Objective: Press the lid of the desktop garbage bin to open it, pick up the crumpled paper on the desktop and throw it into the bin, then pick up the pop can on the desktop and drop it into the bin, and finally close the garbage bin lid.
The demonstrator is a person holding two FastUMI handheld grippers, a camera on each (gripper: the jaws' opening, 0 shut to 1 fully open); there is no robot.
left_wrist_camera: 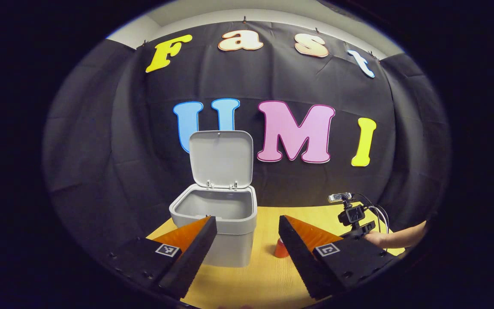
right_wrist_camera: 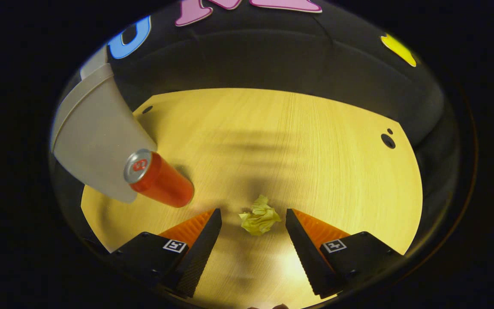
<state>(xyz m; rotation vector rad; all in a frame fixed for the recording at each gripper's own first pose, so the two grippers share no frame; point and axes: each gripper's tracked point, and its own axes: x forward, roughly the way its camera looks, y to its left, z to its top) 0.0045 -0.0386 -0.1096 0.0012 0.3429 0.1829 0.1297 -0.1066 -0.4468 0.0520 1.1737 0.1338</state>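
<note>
The desk (right_wrist_camera: pixel 315 141) is pale wood, set against the booth's black cloth wall. On it stands the grey bin (left_wrist_camera: pixel 219 223), its lid (left_wrist_camera: pixel 221 159) swung up and standing upright at the back, so the hollow inside lies open; what shows of the inside is bare grey wall. In the right gripper view the bin's side (right_wrist_camera: pixel 97 141) fills the left edge, and the can (right_wrist_camera: pixel 159 179) stands just beside it, touching or nearly touching its wall, upright on the desk with its silver top toward the camera. In the left gripper view a small part of the can (left_wrist_camera: pixel 281 249) peeks out to the right of the bin, partly behind one finger.

The left tool (left_wrist_camera: pixel 247 221) hangs in front of the bin, above the desk, its fingers spread wide with nothing between them. The right tool (right_wrist_camera: pixel 253 214) points down at the desk, fingers likewise wide apart, and the crumpled paper (right_wrist_camera: pixel 260 219) lies on the desk in the gap between the fingertips, touching neither. In the left gripper view the right tool's camera mount (left_wrist_camera: pixel 352 212) shows at the far right of the desk, with the hand (left_wrist_camera: pixel 395 238) that holds it.
</note>
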